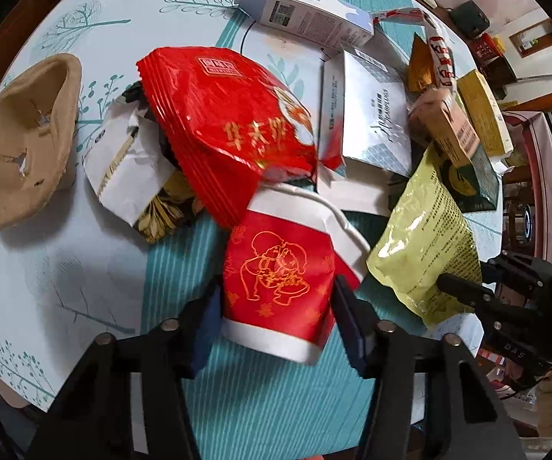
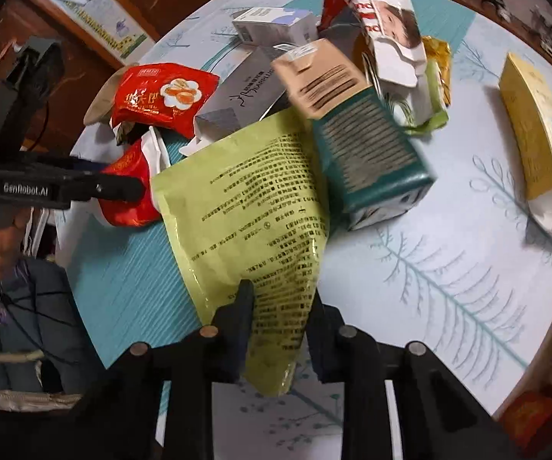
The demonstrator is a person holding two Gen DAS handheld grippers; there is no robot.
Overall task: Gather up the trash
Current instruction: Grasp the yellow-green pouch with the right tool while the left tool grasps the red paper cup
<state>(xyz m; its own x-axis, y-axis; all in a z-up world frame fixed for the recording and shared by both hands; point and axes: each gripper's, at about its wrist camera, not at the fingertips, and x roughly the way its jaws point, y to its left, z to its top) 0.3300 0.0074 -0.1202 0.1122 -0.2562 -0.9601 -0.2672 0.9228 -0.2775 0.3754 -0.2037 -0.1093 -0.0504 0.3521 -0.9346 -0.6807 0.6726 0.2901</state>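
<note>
My left gripper [image 1: 276, 303] is shut on a crushed red paper cup [image 1: 280, 276] lying on its side on the table. A red snack bag [image 1: 222, 130] lies just beyond it. My right gripper [image 2: 281, 306] is shut on the lower end of a yellow-green foil pouch [image 2: 253, 207]; the pouch also shows in the left wrist view [image 1: 425, 237]. In the right wrist view, the left gripper [image 2: 122, 188] with the red cup [image 2: 130, 191] is at the left.
A trash pile covers the table [image 2: 448, 268]: a teal box [image 2: 372, 157], tan carton [image 2: 322, 76], silver box [image 1: 368, 115], white box [image 1: 306, 11], Kinder wrapper [image 2: 383, 23], yellow box [image 2: 533, 122], torn paper [image 1: 122, 161]. A tan pulp tray [image 1: 23, 142] lies at far left.
</note>
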